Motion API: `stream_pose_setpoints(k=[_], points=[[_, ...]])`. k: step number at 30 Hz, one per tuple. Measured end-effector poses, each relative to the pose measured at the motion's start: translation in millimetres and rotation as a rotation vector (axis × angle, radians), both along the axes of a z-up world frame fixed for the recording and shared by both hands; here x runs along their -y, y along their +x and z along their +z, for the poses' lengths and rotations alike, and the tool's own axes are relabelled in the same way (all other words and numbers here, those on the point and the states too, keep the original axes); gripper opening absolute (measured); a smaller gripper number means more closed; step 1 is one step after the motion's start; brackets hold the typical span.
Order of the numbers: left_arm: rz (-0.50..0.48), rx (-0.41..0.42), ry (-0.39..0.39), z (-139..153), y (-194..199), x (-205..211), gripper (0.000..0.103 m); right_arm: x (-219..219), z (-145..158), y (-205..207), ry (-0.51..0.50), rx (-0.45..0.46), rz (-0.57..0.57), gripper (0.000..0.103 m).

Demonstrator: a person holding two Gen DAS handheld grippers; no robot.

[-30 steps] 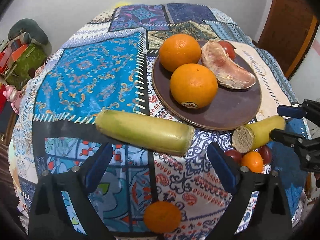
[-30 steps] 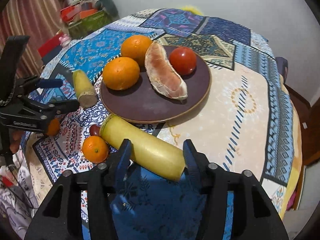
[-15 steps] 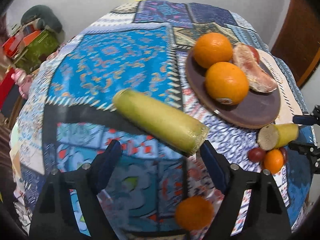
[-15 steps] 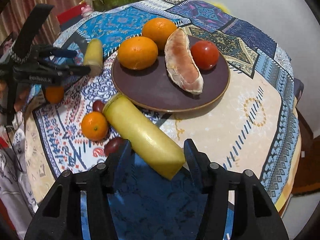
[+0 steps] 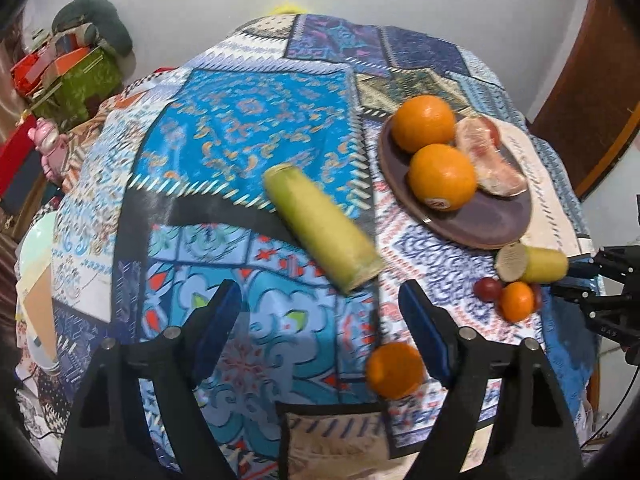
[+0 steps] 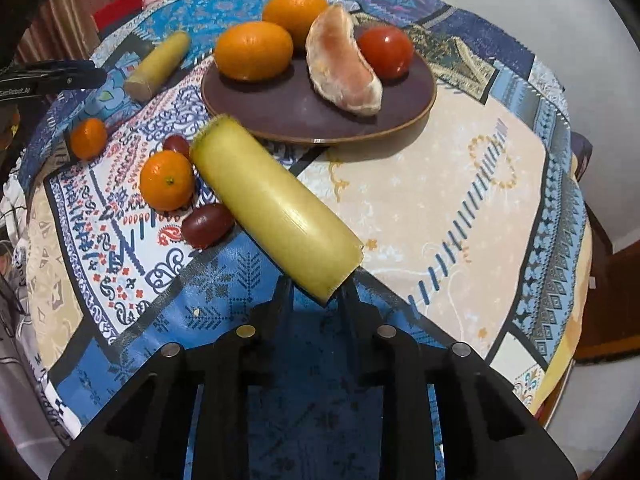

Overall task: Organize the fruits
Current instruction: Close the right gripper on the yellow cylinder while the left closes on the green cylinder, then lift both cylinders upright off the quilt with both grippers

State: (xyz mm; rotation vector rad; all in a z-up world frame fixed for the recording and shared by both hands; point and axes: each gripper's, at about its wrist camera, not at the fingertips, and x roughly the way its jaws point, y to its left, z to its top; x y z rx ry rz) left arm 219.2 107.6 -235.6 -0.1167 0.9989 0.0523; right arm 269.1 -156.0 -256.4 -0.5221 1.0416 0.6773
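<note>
A brown plate (image 6: 296, 108) holds two oranges (image 6: 254, 51), a peeled pomelo wedge (image 6: 344, 68) and a red tomato (image 6: 386, 52). My right gripper (image 6: 316, 292) is shut on the near end of a yellow-green sugarcane piece (image 6: 276, 204), held raised. A second sugarcane piece (image 5: 322, 228) lies on the cloth just ahead of my open, empty left gripper (image 5: 320, 316). A small mandarin (image 5: 394, 368) lies by the left gripper's right finger. Another mandarin (image 6: 167, 180) and dark red grapes (image 6: 207, 225) lie beside the held cane.
The round table carries a patterned blue patchwork cloth (image 5: 248, 128). Cluttered boxes and toys (image 5: 68, 76) stand off the table's far left. A brown wooden door (image 5: 592, 92) is at the right. The table edge drops away close to both grippers.
My right gripper closed on the sugarcane piece and lifted its near end. My left gripper pulled back and swung left, so the other sugarcane piece now lies farther ahead.
</note>
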Motion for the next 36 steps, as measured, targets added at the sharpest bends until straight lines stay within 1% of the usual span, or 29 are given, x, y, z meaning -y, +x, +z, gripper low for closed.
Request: stream_pose_setpoints(k=[1, 2, 3, 6, 7, 8, 10, 11, 12, 13, 14, 15, 17, 19, 24, 26, 28, 30, 36], points=[[-0.012, 0.001, 0.0, 0.2, 3.4, 5.0, 0.087, 0.6, 3.0, -0.4, 0.007, 0.007, -0.001, 0.03], [-0.018, 0.001, 0.008, -0.6, 7.5, 9.9, 0.09, 0.8, 5.7, -1.2, 0.011, 0.013, -0.001, 0.034], [-0.021, 0.001, 0.019, -2.0, 13.0, 13.7, 0.091, 0.8, 9.6, -1.8, 0.014, 0.03, 0.003, 0.039], [-0.008, -0.015, 0.041, -12.5, 29.0, 17.0, 0.091, -2.6, 16.1, -4.4, 0.017, 0.061, 0.029, 0.045], [0.004, -0.027, 0.039, -17.2, 33.9, 16.2, 0.091, -3.8, 16.1, -4.8, 0.017, 0.065, 0.038, 0.05], [0.016, -0.04, 0.037, -21.9, 38.3, 14.9, 0.091, -6.6, 16.3, -5.5, 0.013, 0.072, 0.052, 0.052], [0.039, -0.064, 0.031, -31.5, 46.4, 11.9, 0.091, -13.9, 12.3, -4.0, -0.004, 0.099, 0.072, 0.054], [0.042, -0.069, 0.026, -34.8, 49.7, 11.0, 0.088, -17.8, 9.8, -3.2, -0.01, 0.098, 0.079, 0.054], [0.042, -0.07, 0.024, -36.7, 50.8, 10.8, 0.084, -22.1, 6.6, 0.9, -0.011, 0.085, 0.084, 0.057], [0.04, -0.071, 0.025, -37.9, 52.0, 11.0, 0.082, -24.8, 4.3, 3.4, -0.006, 0.076, 0.086, 0.06], [0.035, -0.07, 0.025, -39.2, 53.7, 11.1, 0.077, -27.4, 2.5, 5.9, 0.0, 0.076, 0.091, 0.06], [0.034, -0.074, 0.024, -40.4, 55.4, 11.2, 0.068, -29.1, 1.5, 6.5, 0.006, 0.075, 0.097, 0.061], [0.036, -0.077, 0.008, -42.6, 57.3, 9.4, 0.058, -29.2, 1.8, 7.3, 0.018, 0.074, 0.101, 0.06], [0.045, -0.068, -0.02, -42.1, 55.9, 6.1, 0.057, -28.3, 1.3, 6.7, 0.026, 0.079, 0.1, 0.057], [0.011, -0.06, -0.009, -38.2, 43.2, 4.0, 0.047, -15.1, 3.3, -9.2, 0.043, 0.072, 0.079, 0.048], [-0.006, -0.062, -0.008, -35.9, 37.3, 2.2, 0.044, -6.3, 3.9, -16.6, 0.051, 0.07, 0.06, 0.045], [-0.028, -0.063, -0.002, -33.8, 29.3, 1.4, 0.043, 4.3, 3.1, -20.1, 0.083, 0.05, 0.005, 0.042], [-0.055, -0.066, 0.006, -32.1, 19.9, 2.1, 0.042, 21.4, 2.4, -27.4, 0.125, 0.028, -0.072, 0.041], [-0.146, -0.068, 0.029, -25.2, -10.7, 3.7, 0.041, 45.3, 0.8, -44.0, 0.146, -0.019, -0.243, 0.04]])
